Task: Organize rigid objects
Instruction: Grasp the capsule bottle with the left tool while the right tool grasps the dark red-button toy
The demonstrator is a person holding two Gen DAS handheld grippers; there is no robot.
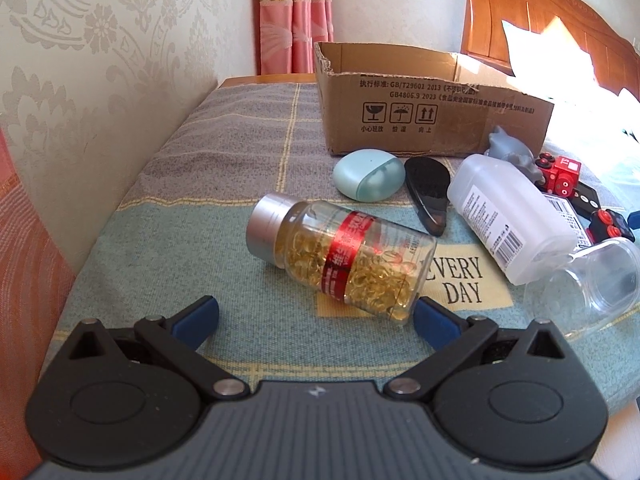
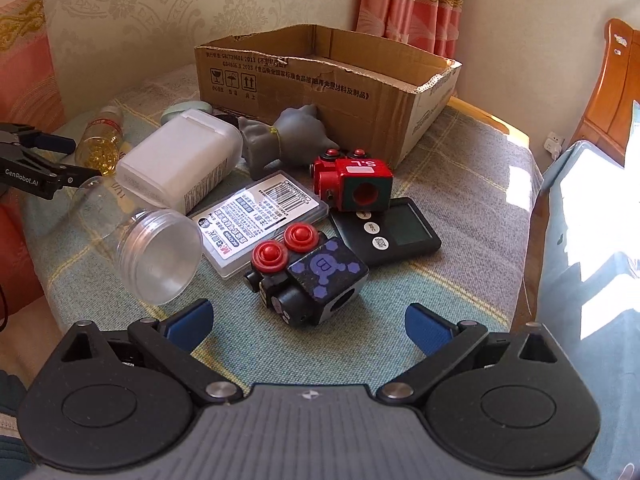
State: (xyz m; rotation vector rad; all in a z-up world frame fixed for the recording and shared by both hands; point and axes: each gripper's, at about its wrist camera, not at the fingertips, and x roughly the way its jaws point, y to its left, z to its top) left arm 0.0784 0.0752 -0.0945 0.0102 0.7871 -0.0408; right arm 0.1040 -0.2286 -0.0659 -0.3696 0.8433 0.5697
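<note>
Both my left gripper (image 1: 316,314) and right gripper (image 2: 308,318) gape wide, empty. The capsule bottle (image 1: 344,262) at my left's twelve o'clock looks hard, slick and rollable, so I'd pinch across its belly.

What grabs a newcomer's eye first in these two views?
Probably the capsule bottle, lying on its side just ahead of the open left gripper, full of golden softgels. Next, the black toy robot with red knobs, right in front of the open right gripper. Behind the clutter stands an open cardboard box.
</note>
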